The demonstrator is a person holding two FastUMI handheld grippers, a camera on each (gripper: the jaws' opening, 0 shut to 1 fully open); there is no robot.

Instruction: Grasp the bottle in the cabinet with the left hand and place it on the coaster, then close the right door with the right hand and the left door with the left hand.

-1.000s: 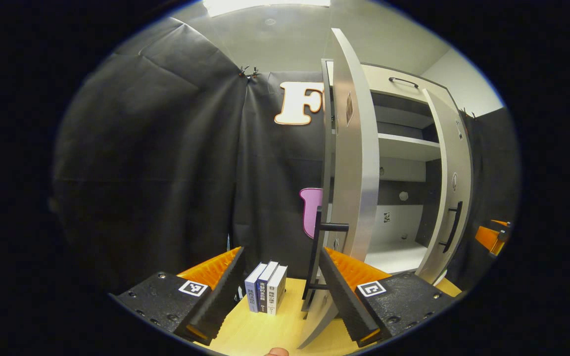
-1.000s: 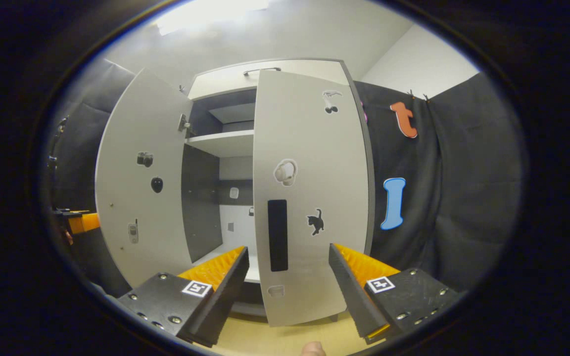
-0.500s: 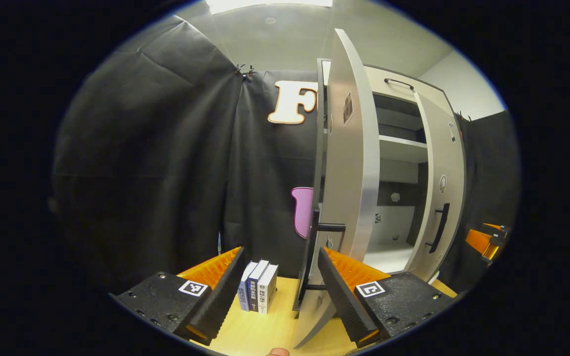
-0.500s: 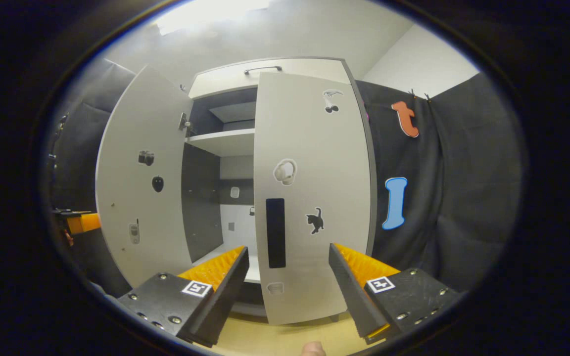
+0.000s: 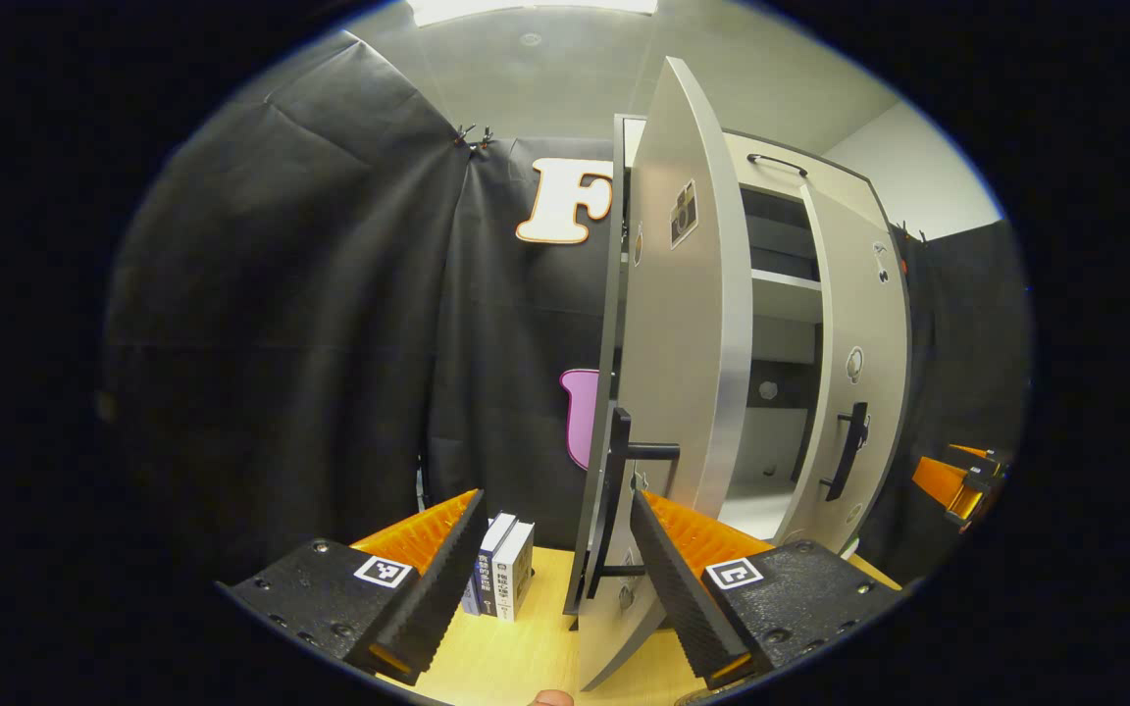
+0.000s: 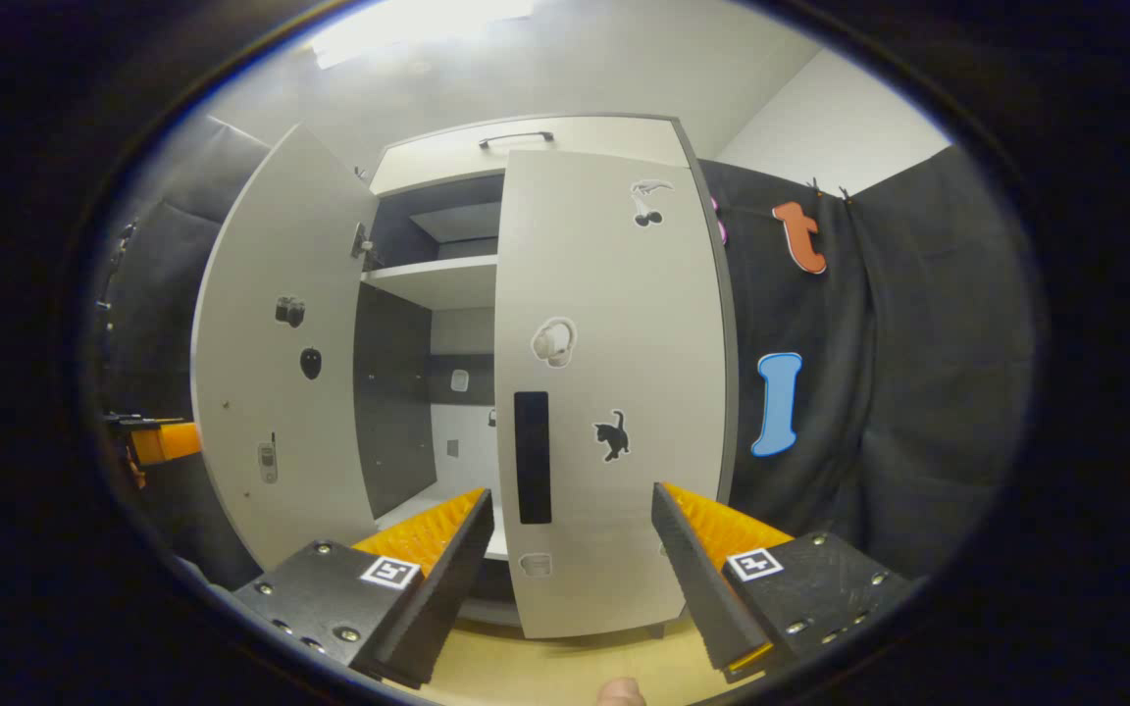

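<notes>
Left gripper: fingers spread wide, nothing between the pads; the left door's black handle stands in the gap, nearer the right finger; contact cannot be told.
Right gripper: fingers spread apart, empty; right door's front just beyond them, lower edge between the fingers.
Books: three upright on the wooden tabletop, just left of the left door's foot, close behind the left finger.
Left door: swung well out, seen nearly edge-on.
Right door: partly shut, covering the cabinet's right half; black handle at its left edge.
Opening: narrow gap between the two doors.
Cabinet: a white shelf shows inside, bare.
Bottle, coaster: cannot tell where they are.
Far side: the right gripper shows at the right edge of the left gripper view, beyond the right door.
</notes>
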